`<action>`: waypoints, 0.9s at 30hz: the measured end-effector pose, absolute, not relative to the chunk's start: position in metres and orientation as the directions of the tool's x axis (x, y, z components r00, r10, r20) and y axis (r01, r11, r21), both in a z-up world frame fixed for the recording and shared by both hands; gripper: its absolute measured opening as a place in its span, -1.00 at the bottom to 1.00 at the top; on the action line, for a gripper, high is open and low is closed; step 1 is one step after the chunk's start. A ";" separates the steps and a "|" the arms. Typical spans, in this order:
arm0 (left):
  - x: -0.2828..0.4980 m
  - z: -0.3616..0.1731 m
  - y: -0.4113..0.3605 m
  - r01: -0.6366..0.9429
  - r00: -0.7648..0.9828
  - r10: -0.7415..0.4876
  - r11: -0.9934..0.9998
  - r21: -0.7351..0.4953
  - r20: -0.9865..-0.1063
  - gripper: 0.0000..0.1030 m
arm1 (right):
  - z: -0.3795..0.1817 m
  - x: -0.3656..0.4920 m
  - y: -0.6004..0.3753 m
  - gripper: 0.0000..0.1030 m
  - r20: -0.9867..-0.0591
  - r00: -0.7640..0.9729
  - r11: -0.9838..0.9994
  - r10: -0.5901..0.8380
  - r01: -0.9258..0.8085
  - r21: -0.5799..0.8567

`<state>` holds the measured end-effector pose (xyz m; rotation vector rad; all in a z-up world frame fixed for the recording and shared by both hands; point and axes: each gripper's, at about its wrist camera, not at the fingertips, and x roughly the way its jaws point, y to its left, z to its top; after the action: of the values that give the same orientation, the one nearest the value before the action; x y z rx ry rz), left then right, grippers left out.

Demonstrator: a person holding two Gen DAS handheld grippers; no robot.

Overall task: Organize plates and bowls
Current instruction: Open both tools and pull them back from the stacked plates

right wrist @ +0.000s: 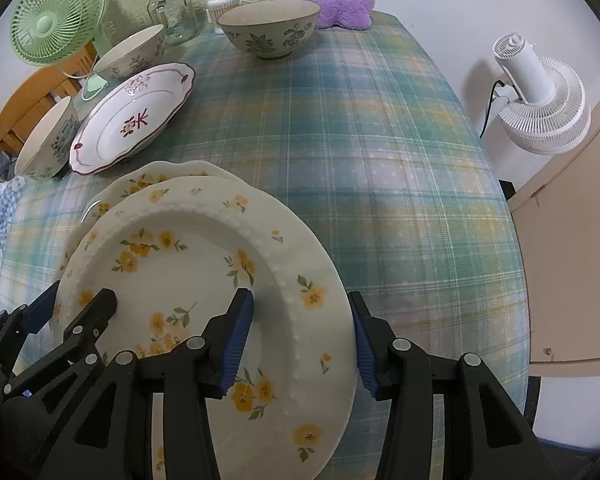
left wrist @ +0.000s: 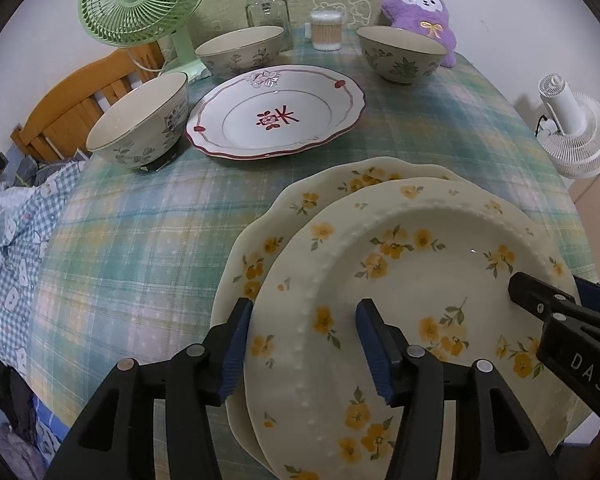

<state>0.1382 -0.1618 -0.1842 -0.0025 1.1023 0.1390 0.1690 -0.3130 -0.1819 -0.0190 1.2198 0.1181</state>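
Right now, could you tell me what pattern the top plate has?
Yellow flowers with green leaves on cream, on the top plate; clearest in the right wrist view.

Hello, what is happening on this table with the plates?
A person with a gripper in each hand is stacking dishes. The yellow-flower plate lies on a second flowered plate. The left gripper and right gripper each straddle its rim on opposite sides, jaws apart. The red-patterned plate and three bowls stand farther back, not yet stacked.

Lower plate (left wrist: 300, 200) mostly hidden under top plate (left wrist: 420, 280) — near rims cut off
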 end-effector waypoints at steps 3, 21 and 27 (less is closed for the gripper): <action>0.140 -0.186 -0.166 -0.088 0.431 0.121 0.992 0.092 -0.894 0.18 | -0.182 0.169 -0.310 -0.01 -0.939 0.337 0.994 0.073 -0.102 0.041; 0.144 -0.174 -0.152 -0.129 0.479 0.145 0.987 0.094 -0.866 0.47 | -0.189 0.178 -0.293 0.26 -0.941 0.331 0.997 0.066 -0.065 0.047; 0.147 -0.176 -0.137 -0.148 0.473 0.122 0.987 0.058 -0.873 0.48 | -0.193 0.185 -0.283 0.46 -0.945 0.321 0.998 0.057 -0.043 0.046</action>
<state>0.1472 -0.1365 -0.1764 -0.0265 1.0653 0.1650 0.1853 -0.2832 -0.1933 0.0134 1.2419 0.0655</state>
